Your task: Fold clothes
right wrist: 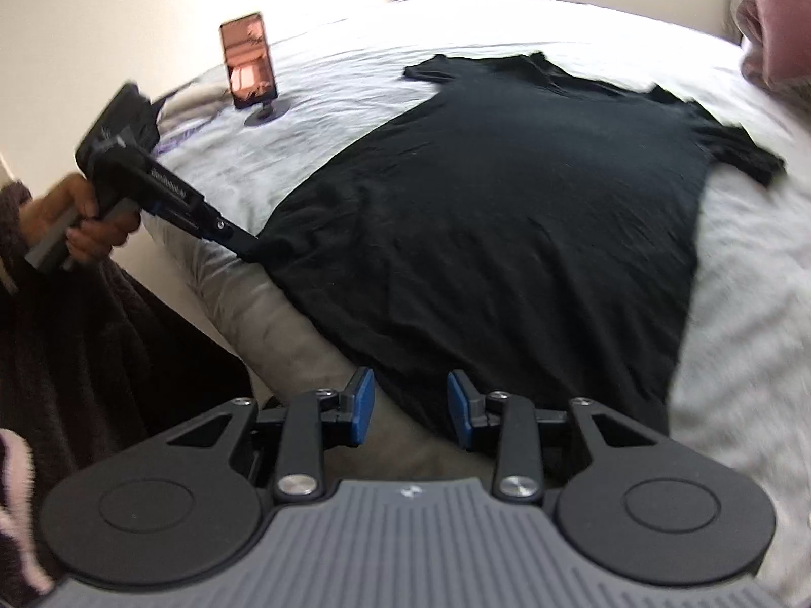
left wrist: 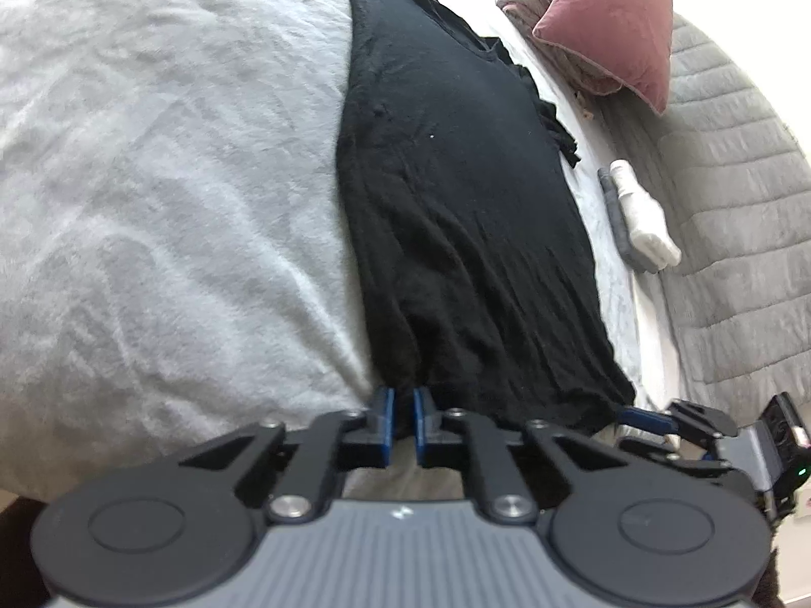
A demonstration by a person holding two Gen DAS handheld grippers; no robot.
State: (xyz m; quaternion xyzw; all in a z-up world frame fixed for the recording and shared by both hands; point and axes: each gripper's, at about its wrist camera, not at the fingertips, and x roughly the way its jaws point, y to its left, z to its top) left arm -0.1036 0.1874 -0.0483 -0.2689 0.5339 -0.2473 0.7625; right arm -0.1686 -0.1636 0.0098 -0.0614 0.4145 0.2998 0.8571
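A black T-shirt lies spread flat on a white bed cover, its hem towards me and its sleeves at the far end. My left gripper is shut on the hem at the near left corner, with dark cloth pinched between the blue pads. The right wrist view shows the same left gripper, held by a hand, biting that corner of the T-shirt. My right gripper stands open at the near hem. Its blue pads are apart and the cloth edge lies just ahead of them, not gripped.
A pink cushion and a bundled blanket lie at the far right by a grey quilted headboard. White and grey socks sit beside the shirt. A phone on a stand stands on the bed's far left. A dark fuzzy sleeve is at the left.
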